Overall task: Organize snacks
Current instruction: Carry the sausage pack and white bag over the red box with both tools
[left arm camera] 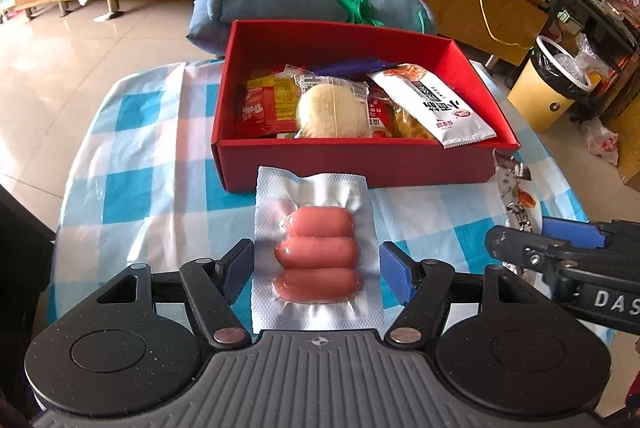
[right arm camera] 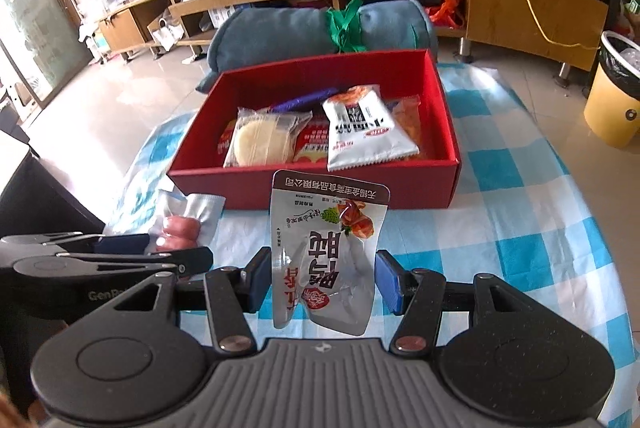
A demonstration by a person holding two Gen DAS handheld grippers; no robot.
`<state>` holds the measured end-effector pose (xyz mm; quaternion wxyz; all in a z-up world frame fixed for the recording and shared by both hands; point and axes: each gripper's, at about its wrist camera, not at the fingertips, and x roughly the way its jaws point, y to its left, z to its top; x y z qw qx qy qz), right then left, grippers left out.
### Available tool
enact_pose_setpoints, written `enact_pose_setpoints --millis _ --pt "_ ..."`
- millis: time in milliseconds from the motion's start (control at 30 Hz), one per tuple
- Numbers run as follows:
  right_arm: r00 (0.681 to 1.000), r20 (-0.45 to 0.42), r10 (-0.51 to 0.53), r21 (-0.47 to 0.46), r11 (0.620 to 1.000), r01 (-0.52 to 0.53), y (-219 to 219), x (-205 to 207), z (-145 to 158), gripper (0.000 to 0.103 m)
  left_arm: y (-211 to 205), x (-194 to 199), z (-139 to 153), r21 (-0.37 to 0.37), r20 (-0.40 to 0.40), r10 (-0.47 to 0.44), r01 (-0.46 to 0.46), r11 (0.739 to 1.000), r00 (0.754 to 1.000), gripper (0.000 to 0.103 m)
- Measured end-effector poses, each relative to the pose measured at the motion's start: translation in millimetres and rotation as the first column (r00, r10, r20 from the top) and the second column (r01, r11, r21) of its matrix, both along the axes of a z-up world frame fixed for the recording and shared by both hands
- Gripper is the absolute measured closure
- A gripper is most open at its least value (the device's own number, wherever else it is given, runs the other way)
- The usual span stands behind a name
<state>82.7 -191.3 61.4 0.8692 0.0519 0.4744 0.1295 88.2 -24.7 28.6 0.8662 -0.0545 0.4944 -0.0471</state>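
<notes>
On the left, the left tool (left arm camera: 318, 264) pinches a sausage pack (left arm camera: 318, 256) by its side edges, jaws part closed, above the checked worktop (left arm camera: 132, 188) just short of the red box (left arm camera: 352, 164). That slick, floppy film could slide out or catch the box's near wall if brought in low. To the right, the right tool (right arm camera: 320, 280) grips a silver pouch (right arm camera: 326, 256) the same way, close beside the other tool. Both heading for one box, they could bump, and either snack could fall outside.
</notes>
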Motion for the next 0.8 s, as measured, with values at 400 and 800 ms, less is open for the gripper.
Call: enact_pose_setpoints --millis 400,800 --pt "0.999 0.051 0.013 0.008 1.000 -0.013 9.6 5.4 12.6 0.053 -1.3 3.2 21.6 0.001 0.078 -0.001 0.001 1.000 0.997 0.029" --pt "0.994 0.108 -0.025 0.028 0.999 0.022 3.5 36.9 30.0 0.053 -8.4 35.2 34.5 0.021 0.119 0.008 -0.011 1.000 0.993 0.029"
